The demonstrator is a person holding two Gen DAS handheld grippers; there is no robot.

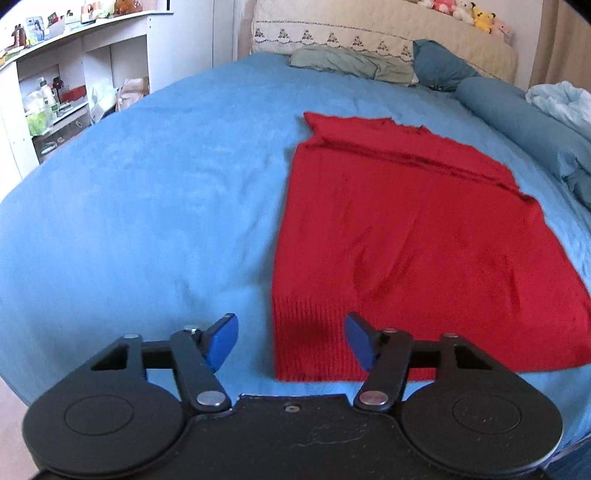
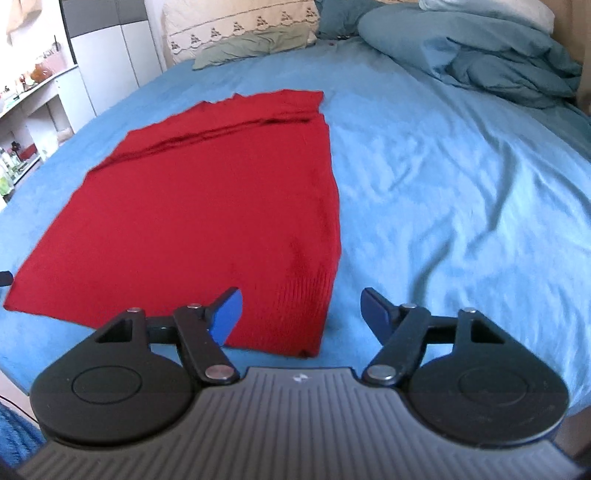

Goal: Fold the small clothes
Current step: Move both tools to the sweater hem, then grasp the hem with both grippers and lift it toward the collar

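A red knitted garment (image 1: 406,236) lies flat on the blue bed sheet (image 1: 147,192), with a fold line across its far part and a ribbed hem at the near edge. My left gripper (image 1: 290,339) is open and empty, hovering over the garment's near left hem corner. In the right wrist view the same garment (image 2: 207,206) lies left of centre. My right gripper (image 2: 301,314) is open and empty, over the garment's near right hem corner.
Pillows (image 1: 351,61) and a beige headboard cover (image 1: 369,26) lie at the far end. A bunched blue duvet (image 2: 498,62) lies at the far right. White shelves (image 1: 55,81) with bottles stand left of the bed.
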